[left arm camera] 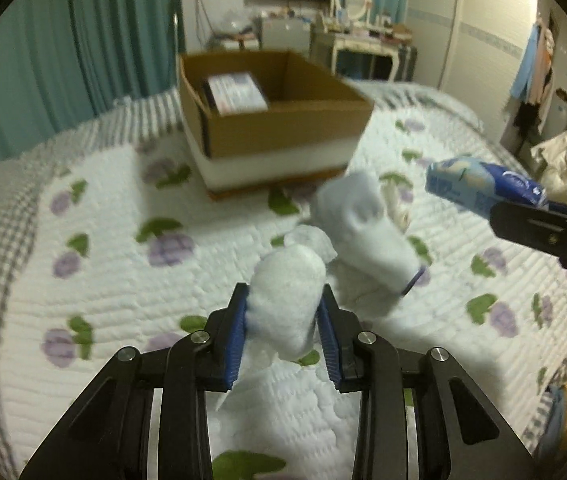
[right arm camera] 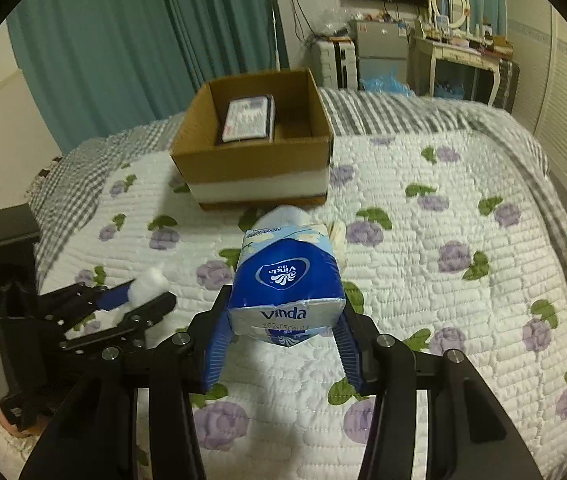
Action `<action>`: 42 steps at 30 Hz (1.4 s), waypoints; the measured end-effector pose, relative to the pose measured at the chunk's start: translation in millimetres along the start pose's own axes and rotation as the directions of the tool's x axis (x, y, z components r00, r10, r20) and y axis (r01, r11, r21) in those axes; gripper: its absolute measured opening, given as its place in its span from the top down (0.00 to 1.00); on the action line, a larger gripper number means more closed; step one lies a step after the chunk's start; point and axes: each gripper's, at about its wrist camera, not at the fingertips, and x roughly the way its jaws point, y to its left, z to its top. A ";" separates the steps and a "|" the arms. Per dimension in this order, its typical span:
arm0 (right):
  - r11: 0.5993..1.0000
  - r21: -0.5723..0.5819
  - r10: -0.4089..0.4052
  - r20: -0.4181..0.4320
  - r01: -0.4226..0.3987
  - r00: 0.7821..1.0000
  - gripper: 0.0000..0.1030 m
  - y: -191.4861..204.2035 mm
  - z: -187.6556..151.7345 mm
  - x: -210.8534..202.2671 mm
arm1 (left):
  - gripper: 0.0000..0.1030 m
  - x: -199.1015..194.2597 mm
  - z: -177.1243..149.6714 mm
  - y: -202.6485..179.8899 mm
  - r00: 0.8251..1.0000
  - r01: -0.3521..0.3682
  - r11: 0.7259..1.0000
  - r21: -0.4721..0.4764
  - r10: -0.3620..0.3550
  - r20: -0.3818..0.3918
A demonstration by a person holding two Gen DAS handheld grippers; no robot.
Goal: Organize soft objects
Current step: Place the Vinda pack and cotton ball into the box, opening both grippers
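Fingers (left arm camera: 243,312) of your left gripper (left arm camera: 283,312) clenched a white cotton wad (left arm camera: 285,300) and the right gripper (right arm camera: 283,344) a blue tissue pack (right arm camera: 287,280), both above the bed (right arm camera: 423,280); you best carried each level over the cardboard box (right arm camera: 251,164) before releasing.

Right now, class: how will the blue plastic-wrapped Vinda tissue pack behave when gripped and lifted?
The blue plastic-wrapped Vinda tissue pack probably squashes: its sides narrow between the right gripper fingers. Likely light, since an end grip holds it. Glossy wrap may slip.
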 end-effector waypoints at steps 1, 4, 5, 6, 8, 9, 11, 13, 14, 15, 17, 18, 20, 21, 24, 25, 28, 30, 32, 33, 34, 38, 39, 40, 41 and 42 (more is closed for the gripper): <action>1.000 -0.005 -0.001 0.011 0.001 1.000 0.54 1.4 1.5 -5.2 | 0.68 -9.1 2.7 0.3 1.000 -0.004 1.000 0.000 0.004 0.018; 1.000 -0.021 0.006 0.049 -0.005 0.999 0.54 7.6 6.5 -22.9 | 0.68 -33.9 9.2 -0.7 0.997 -0.018 1.000 0.008 0.017 0.069; 1.000 -0.027 0.011 0.061 -0.010 0.998 0.54 10.2 8.3 -28.1 | 0.68 -43.4 11.8 -1.9 0.996 -0.021 1.000 0.014 0.020 0.087; 0.999 -0.037 0.014 0.075 -0.011 0.997 0.54 13.6 11.1 -34.2 | 0.68 -49.8 15.2 -2.0 0.995 -0.026 1.000 0.017 0.024 0.101; 0.998 -0.060 0.019 0.099 -0.013 0.995 0.54 19.0 16.5 -43.6 | 0.68 -61.7 19.6 -4.4 0.991 -0.039 0.999 0.024 0.035 0.126; 0.997 -0.072 0.022 0.115 -0.013 0.993 0.54 21.5 21.4 -49.3 | 0.68 -69.6 23.6 -6.2 0.988 -0.050 0.998 0.029 0.045 0.145; 0.996 -0.091 0.026 0.146 -0.013 0.989 0.54 25.6 31.5 -59.6 | 0.68 -81.8 30.6 -7.6 0.983 -0.061 0.998 0.031 0.055 0.175; 0.994 -0.111 0.031 0.169 -0.012 0.985 0.54 29.2 41.8 -68.3 | 0.68 -92.6 37.9 -6.5 0.979 -0.062 0.998 0.029 0.055 0.198; 0.992 -0.122 0.034 0.182 -0.012 0.983 0.54 31.3 47.3 -72.7 | 0.68 -98.1 43.2 -6.9 0.975 -0.075 0.997 0.031 0.067 0.213; 0.991 -0.132 0.037 0.193 -0.012 0.981 0.54 33.0 52.0 -76.4 | 0.68 -102.5 47.3 -7.2 0.971 -0.088 0.995 0.035 0.078 0.228; 0.989 -0.150 0.045 0.214 -0.012 0.976 0.54 34.9 63.0 -82.4 | 0.68 -109.6 55.9 -7.6 0.963 -0.108 0.993 0.040 0.095 0.254; 0.987 -0.158 0.047 0.226 -0.011 0.973 0.54 35.3 70.0 -84.4 | 0.68 -112.7 60.6 -7.2 0.959 -0.114 0.993 0.040 0.100 0.265; 0.986 -0.164 0.047 0.249 -0.005 0.967 0.54 35.3 83.7 -85.9 | 0.68 -117.5 71.1 -6.5 0.953 -0.116 0.992 0.041 0.100 0.288; 0.986 -0.169 0.048 0.260 -0.004 0.964 0.54 35.2 91.1 -86.0 | 0.68 -119.4 77.0 -5.8 0.948 -0.119 0.992 0.039 0.102 0.301; 0.983 -0.186 0.060 0.275 -0.008 0.960 0.54 35.0 113.9 -80.4 | 0.68 -119.4 96.2 -2.2 0.940 -0.120 0.992 0.032 0.103 0.325; 0.981 -0.195 0.073 0.277 -0.018 0.958 0.54 34.5 120.8 -77.6 | 0.68 -117.2 103.0 -1.4 0.939 -0.121 0.992 0.034 0.104 0.328; 0.975 -0.220 0.089 0.291 -0.024 0.953 0.54 33.4 139.7 -67.5 | 0.68 -104.3 124.8 1.4 0.936 -0.129 0.991 0.036 0.110 0.334; 0.974 -0.224 0.087 0.292 -0.020 0.953 0.54 30.0 154.1 -54.4 | 0.68 -92.5 138.9 5.9 0.936 -0.125 0.992 0.030 0.108 0.334; 0.977 -0.213 0.080 0.281 -0.019 0.956 0.54 24.8 166.4 -38.8 | 0.68 -78.3 152.1 9.9 0.938 -0.124 0.992 0.019 0.110 0.329; 0.978 -0.206 0.075 0.274 -0.018 0.959 0.54 20.3 173.2 -27.7 | 0.68 -68.5 160.0 11.3 0.937 -0.131 0.991 0.009 0.121 0.327; 0.979 -0.201 0.073 0.267 -0.018 0.961 0.54 17.4 178.4 -19.0 | 0.68 -60.5 165.7 13.3 0.938 -0.128 0.992 0.006 0.119 0.325; 0.983 -0.185 0.061 0.247 -0.015 0.967 0.54 5.6 198.1 19.2 | 0.68 -26.3 184.4 18.1 0.943 -0.134 0.991 0.009 0.125 0.307; 0.984 -0.178 0.064 0.240 -0.020 0.969 0.54 2.4 202.1 29.9 | 0.68 -15.8 188.4 19.4 0.945 -0.140 0.990 0.007 0.132 0.299; 0.985 -0.172 0.067 0.232 -0.027 0.970 0.54 -0.4 205.2 39.7 | 0.68 -7.0 191.5 21.3 0.947 -0.141 0.990 0.004 0.133 0.291; 0.985 -0.169 0.072 0.222 -0.034 0.972 0.54 -2.6 208.3 49.2 | 0.67 1.0 194.0 23.4 0.950 -0.143 0.990 -0.001 0.137 0.282; 0.985 -0.167 0.077 0.214 -0.041 0.974 0.54 -4.1 211.2 59.5 | 0.67 11.5 196.8 26.0 0.953 -0.145 0.989 -0.005 0.141 0.270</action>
